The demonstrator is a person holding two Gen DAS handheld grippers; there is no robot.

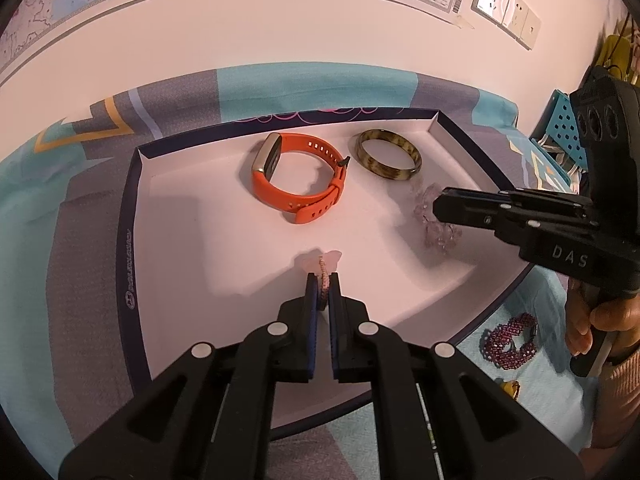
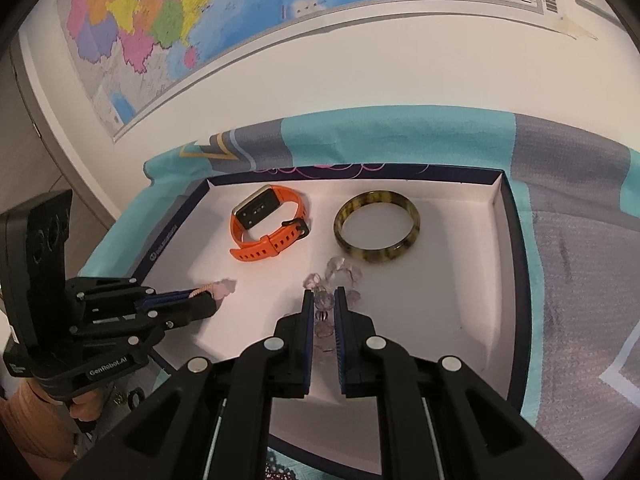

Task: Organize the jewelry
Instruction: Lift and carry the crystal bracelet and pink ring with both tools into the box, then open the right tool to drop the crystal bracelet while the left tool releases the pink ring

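Observation:
A white box tray with dark rim holds an orange smart band and a brown mottled bangle. My left gripper is shut on a pink butterfly hair clip, held just above the tray floor at its near left. My right gripper is shut on a clear pale-purple bead bracelet over the tray's near right part.
A dark red beaded bracelet and a small yellow item lie on the blue-grey patterned cloth to the right of the tray. A wall with a map and sockets rises behind. A blue perforated rack stands at right.

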